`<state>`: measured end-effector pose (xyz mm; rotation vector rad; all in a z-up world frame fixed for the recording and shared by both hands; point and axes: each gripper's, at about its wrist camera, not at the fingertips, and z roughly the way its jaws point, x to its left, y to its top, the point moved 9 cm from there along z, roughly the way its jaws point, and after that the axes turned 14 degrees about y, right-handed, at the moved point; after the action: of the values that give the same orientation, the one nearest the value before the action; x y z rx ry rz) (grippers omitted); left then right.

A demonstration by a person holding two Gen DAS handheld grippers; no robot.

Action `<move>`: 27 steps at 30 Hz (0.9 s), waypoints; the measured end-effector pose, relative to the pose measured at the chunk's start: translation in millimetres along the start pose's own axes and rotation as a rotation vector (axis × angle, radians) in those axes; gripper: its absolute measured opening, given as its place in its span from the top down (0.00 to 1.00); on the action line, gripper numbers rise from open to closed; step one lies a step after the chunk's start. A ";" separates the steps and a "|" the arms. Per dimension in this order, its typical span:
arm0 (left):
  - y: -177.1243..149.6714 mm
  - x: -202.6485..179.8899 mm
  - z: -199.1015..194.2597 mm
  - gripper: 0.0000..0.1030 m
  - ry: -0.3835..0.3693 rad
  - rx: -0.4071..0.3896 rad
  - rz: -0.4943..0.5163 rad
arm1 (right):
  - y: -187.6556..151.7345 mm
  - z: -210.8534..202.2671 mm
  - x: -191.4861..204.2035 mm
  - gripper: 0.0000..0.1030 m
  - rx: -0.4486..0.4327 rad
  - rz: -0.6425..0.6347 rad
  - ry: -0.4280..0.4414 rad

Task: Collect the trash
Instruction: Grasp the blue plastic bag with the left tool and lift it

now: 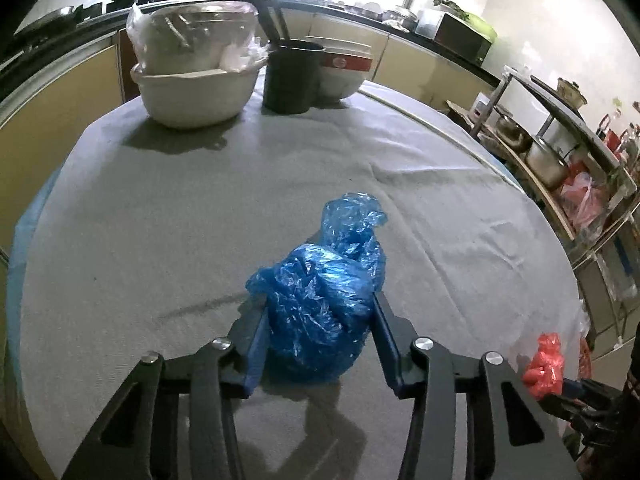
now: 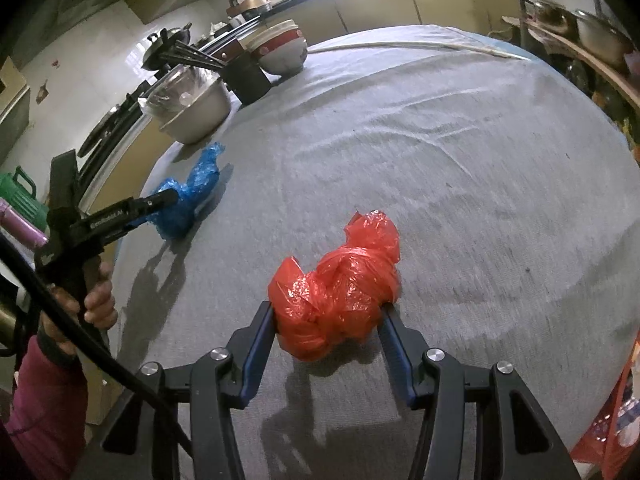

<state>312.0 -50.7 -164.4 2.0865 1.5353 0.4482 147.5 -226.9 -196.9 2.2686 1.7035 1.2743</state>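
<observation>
A crumpled blue plastic bag lies on the grey-clothed round table. My left gripper has its blue pads pressed against both sides of the bag's bulk, and the knotted top sticks out ahead. In the right wrist view, a crumpled red plastic bag sits between the fingers of my right gripper, which is shut on it. That view also shows the left gripper at the blue bag, far left. The red bag appears at the left wrist view's lower right.
At the table's far edge stand stacked white bowls under plastic film, a black holder with chopsticks and a red-banded bowl. A shelf with metal pots stands right of the table. A person's hand grips the left tool's handle.
</observation>
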 end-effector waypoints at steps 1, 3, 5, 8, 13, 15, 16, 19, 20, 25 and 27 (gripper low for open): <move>-2.5 -3.3 -2.8 0.54 0.004 0.000 0.003 | -0.5 -1.6 -0.4 0.47 -0.003 0.003 0.002; -8.9 -8.9 -8.9 0.54 0.010 0.001 0.003 | -1.1 -6.0 -1.0 0.47 -0.011 0.004 0.003; -19.5 -17.0 -18.0 0.55 0.017 0.008 -0.001 | -0.5 -10.3 -2.4 0.47 -0.018 0.006 0.006; -36.8 -28.3 -33.1 0.55 0.039 0.020 -0.003 | -2.1 -18.5 -5.0 0.47 -0.028 0.013 0.013; -73.6 -49.4 -62.2 0.55 0.050 0.063 -0.020 | -10.2 -30.0 -5.5 0.46 -0.029 0.004 0.026; -90.3 -58.3 -70.9 0.54 0.053 0.095 -0.034 | -15.8 -33.6 -5.7 0.46 -0.021 0.000 0.029; -97.1 -62.0 -74.1 0.54 0.052 0.110 -0.042 | -19.2 -36.2 -7.0 0.46 -0.019 0.001 0.030; -114.0 -71.5 -82.7 0.53 0.060 0.137 -0.059 | -27.9 -41.5 -11.8 0.45 -0.010 0.005 0.031; -118.9 -75.2 -83.9 0.53 0.059 0.150 -0.054 | -32.1 -42.9 -14.6 0.45 -0.001 0.007 0.026; -132.2 -81.9 -90.5 0.47 0.078 0.173 -0.036 | -45.7 -45.0 -29.8 0.39 0.027 0.057 0.040; -134.3 -82.3 -96.0 0.43 0.076 0.171 -0.030 | -47.9 -48.7 -35.1 0.36 0.024 0.091 0.069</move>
<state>129.7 -78.2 -160.6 2.1938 1.7003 0.4018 77.6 -257.0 -207.5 2.3677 1.6638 1.3719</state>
